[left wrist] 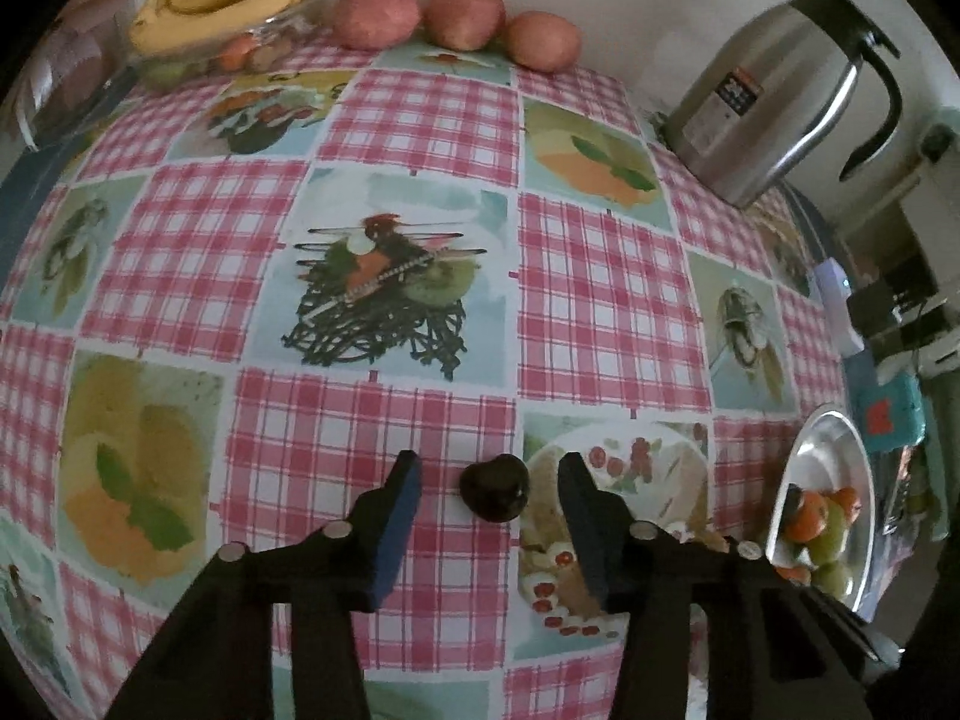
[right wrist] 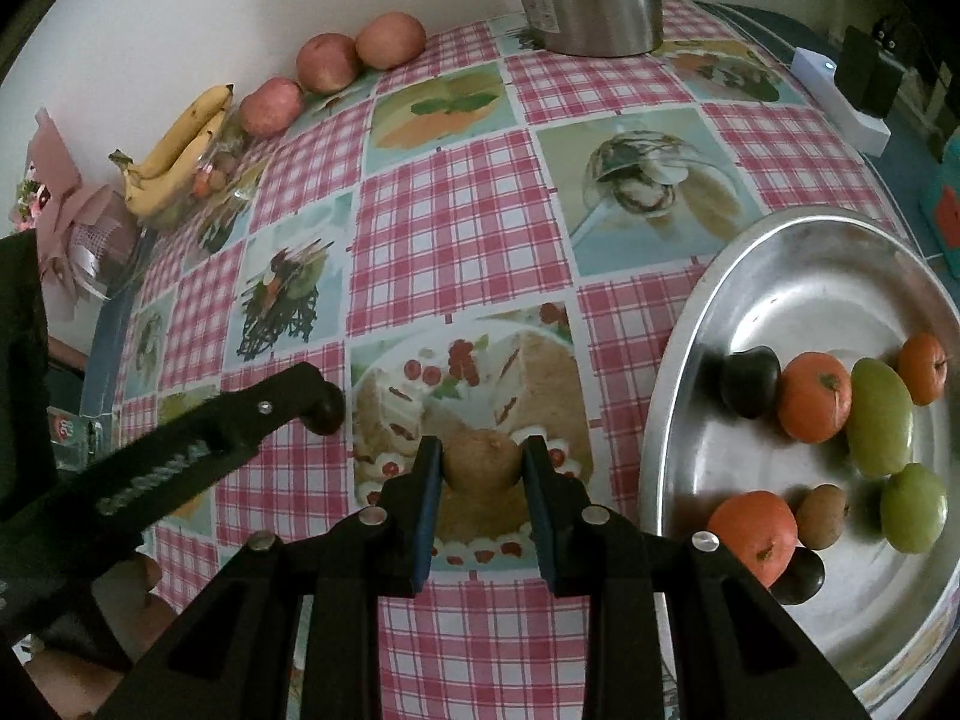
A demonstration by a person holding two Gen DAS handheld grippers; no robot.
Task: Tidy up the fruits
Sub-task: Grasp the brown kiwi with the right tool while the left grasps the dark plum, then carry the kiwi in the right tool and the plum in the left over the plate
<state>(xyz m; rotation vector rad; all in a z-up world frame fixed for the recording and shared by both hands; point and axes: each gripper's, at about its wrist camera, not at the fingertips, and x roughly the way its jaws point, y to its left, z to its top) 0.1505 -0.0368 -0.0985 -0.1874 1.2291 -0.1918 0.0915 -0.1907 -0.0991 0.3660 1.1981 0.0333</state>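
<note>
A dark plum (left wrist: pixel 494 487) lies on the checked tablecloth between the fingers of my open left gripper (left wrist: pixel 487 471), touching neither. It shows in the right wrist view (right wrist: pixel 327 409) just past the left gripper's tip. My right gripper (right wrist: pixel 482 456) is shut on a brown kiwi (right wrist: pixel 481 459), low over the cloth, left of the steel plate (right wrist: pixel 798 264). The plate holds oranges (right wrist: pixel 815 396), green fruits (right wrist: pixel 881 417), dark plums (right wrist: pixel 750 381) and a small kiwi (right wrist: pixel 822 516). The plate also shows in the left wrist view (left wrist: pixel 825 450).
Three red apples (left wrist: pixel 465 15) line the far wall edge, next to bananas (left wrist: pixel 228 0) on a glass bowl. A steel thermos jug (left wrist: pixel 774 96) stands at the back right. A white box (right wrist: pixel 840 102) and teal item (right wrist: pixel 945 210) lie past the plate.
</note>
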